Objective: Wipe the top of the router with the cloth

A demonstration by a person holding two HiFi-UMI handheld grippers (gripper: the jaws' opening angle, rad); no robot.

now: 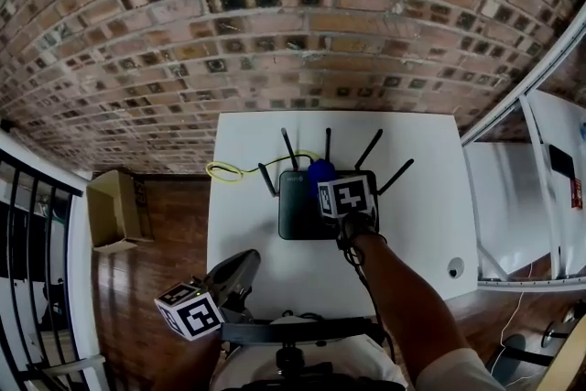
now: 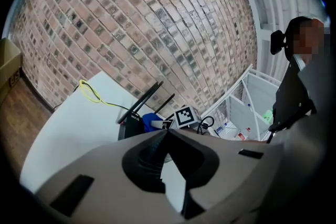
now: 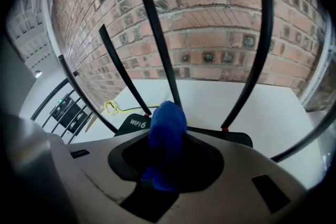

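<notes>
Pinching the soft, light cloth [image 3: 168, 115] mid-bunch, the right gripper [image 3: 166, 139] is hanging over the router [image 1: 307, 211]; the left gripper [image 2: 168, 132] is resting closed.

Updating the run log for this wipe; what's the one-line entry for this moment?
right gripper: shut on blue cloth | position: over router rear, contact unclear | left gripper: shut, empty, over table near edge

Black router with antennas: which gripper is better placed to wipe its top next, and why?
Right. The right gripper is shut on the bunched blue cloth, just above the black router. The left gripper, shut and empty, sits by the white table's near edge.
</notes>
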